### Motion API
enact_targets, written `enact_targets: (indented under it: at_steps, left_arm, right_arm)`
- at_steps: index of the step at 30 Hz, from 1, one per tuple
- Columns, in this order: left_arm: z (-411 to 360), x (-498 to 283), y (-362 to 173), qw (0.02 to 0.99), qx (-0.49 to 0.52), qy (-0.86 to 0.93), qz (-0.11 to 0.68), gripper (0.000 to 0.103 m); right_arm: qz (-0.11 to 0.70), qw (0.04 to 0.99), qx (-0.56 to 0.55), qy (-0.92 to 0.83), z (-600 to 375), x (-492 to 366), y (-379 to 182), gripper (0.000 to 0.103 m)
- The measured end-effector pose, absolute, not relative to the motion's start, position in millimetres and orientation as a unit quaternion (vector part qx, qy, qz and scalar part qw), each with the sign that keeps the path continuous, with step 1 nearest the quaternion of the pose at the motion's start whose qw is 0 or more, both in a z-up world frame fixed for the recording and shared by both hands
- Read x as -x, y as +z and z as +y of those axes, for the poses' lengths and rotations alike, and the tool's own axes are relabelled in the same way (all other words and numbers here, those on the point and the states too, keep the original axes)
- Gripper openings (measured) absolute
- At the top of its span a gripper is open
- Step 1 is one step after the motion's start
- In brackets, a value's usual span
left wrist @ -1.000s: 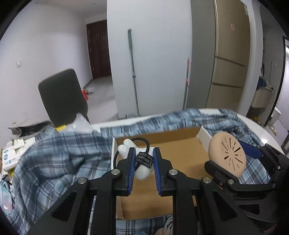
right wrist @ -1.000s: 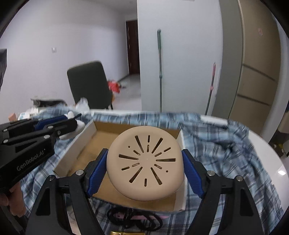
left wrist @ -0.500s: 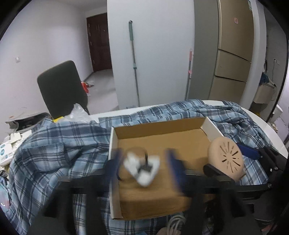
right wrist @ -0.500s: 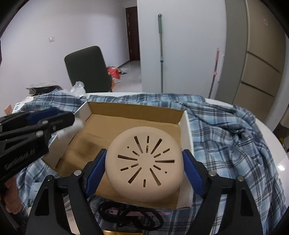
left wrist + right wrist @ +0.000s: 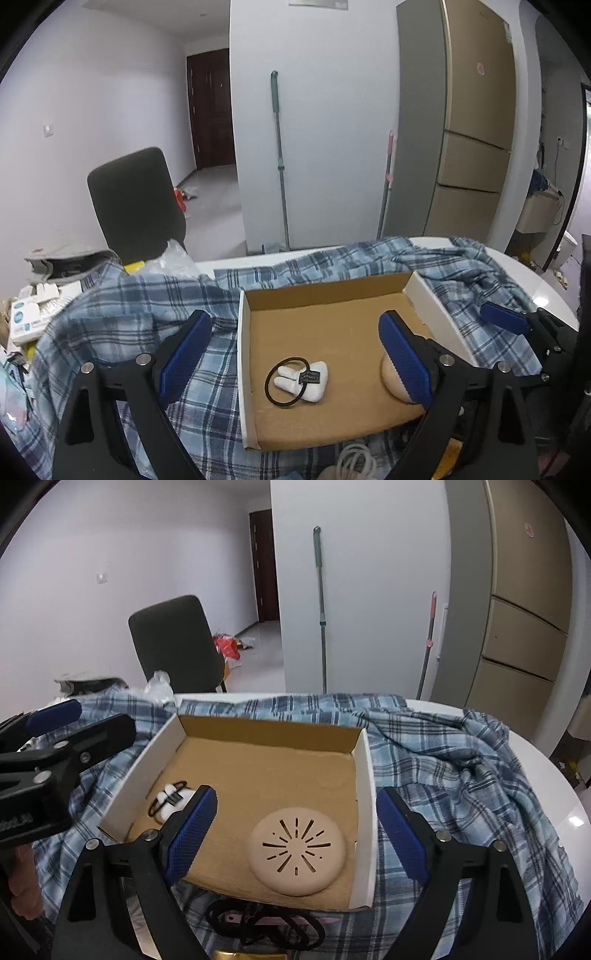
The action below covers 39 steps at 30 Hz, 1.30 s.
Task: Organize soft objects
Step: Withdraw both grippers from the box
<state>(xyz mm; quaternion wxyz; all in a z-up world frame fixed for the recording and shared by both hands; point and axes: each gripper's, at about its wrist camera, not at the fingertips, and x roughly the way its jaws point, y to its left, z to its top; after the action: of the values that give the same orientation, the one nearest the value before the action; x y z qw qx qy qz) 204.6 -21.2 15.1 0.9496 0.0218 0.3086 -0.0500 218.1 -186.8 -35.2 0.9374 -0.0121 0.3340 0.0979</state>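
Observation:
A shallow cardboard box [image 5: 245, 369] [image 5: 364, 794] lies on a blue plaid cloth [image 5: 110, 325] [image 5: 461, 768]. A small white soft toy with a black elastic loop [image 5: 301, 376] [image 5: 171, 799] lies in the box's near left part. A round beige soft disc with slits [image 5: 297, 851] lies in the near right part; in the left wrist view only its edge [image 5: 391, 380] shows behind a finger. My left gripper [image 5: 295, 354] is open and empty above the toy. My right gripper [image 5: 295, 834] is open and empty above the disc.
A black cord with a pink strip [image 5: 258, 923] lies on the cloth before the box. A white cable [image 5: 354, 461] lies near the box's front. A dark chair [image 5: 136, 206] stands behind the table. Small boxes and clutter [image 5: 33, 306] sit at the left. Mops [image 5: 279, 158] lean on the wall.
Both grippers have opened. The white toy and the beige disc have dropped from them into the box, and both grippers have pulled back and upward.

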Motion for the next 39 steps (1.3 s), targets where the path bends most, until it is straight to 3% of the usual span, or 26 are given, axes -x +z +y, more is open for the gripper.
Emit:
enact_targets:
  at_steps: [9, 16, 25, 39]
  left_arm:
    - [-10.5, -135.2, 82.0, 0.973, -0.018, -0.06, 0.223, 0.094]
    - [-2.0, -68.7, 102.7, 0.983, -0.019, -0.058, 0.174, 0.094]
    - [24.8, -19.5, 70.9, 0.982, 0.011, -0.087, 0.167, 0.094]
    - [28.5, -30.4, -0.6, 0.97, -0.008, -0.104, 0.22, 0.094]
  right_arm:
    - [0.282, 0.953, 0.014, 0.11, -198.0, -164.6, 19.3, 0.087]
    - [0.228, 0.965, 0.02, 0.126, -197.8, -109.5, 44.9, 0.088]
    - [0.223, 0.964, 0.021, 0.144, -195.6, -72.9, 25.3, 0.088]
    - [0.262, 0.953, 0.053, 0.144, -185.6, -80.5, -26.3, 0.088]
